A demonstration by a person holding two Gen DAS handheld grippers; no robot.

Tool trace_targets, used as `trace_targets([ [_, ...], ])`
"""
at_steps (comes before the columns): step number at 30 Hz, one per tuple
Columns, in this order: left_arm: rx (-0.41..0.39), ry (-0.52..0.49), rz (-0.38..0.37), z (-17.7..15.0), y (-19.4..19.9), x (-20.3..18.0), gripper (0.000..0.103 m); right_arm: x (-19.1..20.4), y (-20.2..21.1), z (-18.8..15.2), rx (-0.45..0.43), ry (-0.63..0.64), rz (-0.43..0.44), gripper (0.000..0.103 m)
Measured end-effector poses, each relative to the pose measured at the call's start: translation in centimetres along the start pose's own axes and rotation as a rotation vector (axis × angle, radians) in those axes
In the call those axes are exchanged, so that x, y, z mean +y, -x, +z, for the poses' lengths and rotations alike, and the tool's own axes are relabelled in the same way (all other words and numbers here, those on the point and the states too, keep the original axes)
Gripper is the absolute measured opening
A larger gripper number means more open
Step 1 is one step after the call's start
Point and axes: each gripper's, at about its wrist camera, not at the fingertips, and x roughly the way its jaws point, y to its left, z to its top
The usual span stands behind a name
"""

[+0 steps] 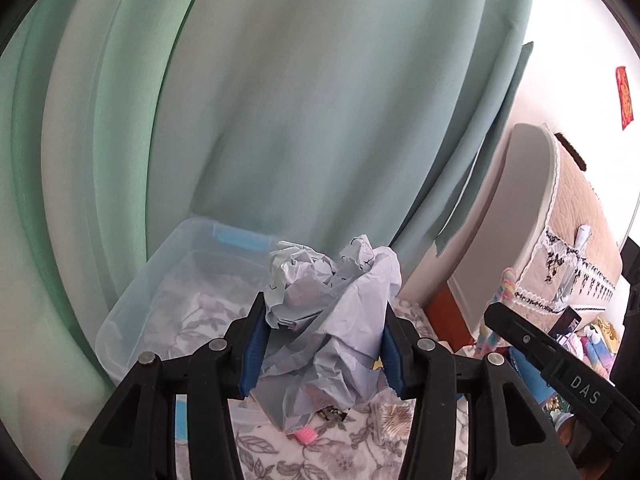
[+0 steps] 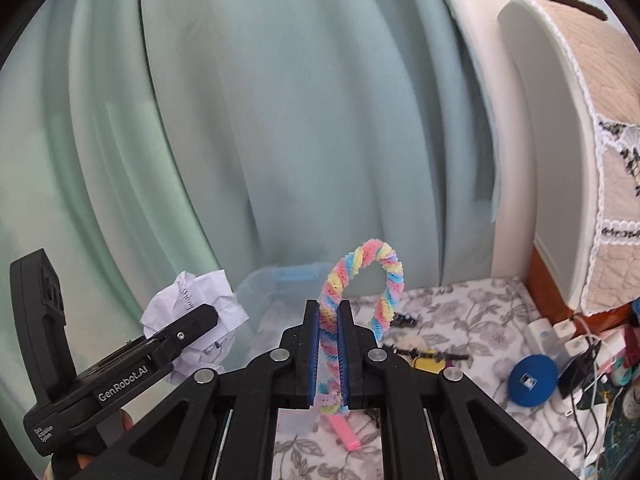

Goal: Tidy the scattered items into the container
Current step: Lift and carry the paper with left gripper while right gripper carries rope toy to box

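A crumpled ball of pale lilac-white paper is pinched between the blue pads of the left tool, held up in the air in front of the hanging mint-green curtain. Just behind and below the paper, the clear plastic storage container with a blue clip is seen resting on the grey floral bed sheet; through its walls only the sheet pattern can be made out.

The right tool is pressed together on a twisted pastel chenille stem in pink, yellow and blue, whose free end is arched over in a loop above the fingers. From the right wrist view the paper ball is seen at the left, gripped by the other tool, with the container beyond it.

On the sheet, a pink comb-like piece, a small dark hair clip and a round blue disc are left lying. A padded headboard with a lace-edged cover is seen at the right.
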Motion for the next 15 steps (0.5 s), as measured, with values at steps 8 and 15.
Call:
trace_targets([
  [8,0.029,0.059,0.007,-1.3,-1.1,2.6,0.051,1.7,-2.4,-1.9,0.085,0.035,0.043,0.009],
  [15,0.047,0.104,0.032,-2.2,-1.3,5.3,0.051,3.2,-5.7,-2.9,0.164,0.067,0.075,0.009],
])
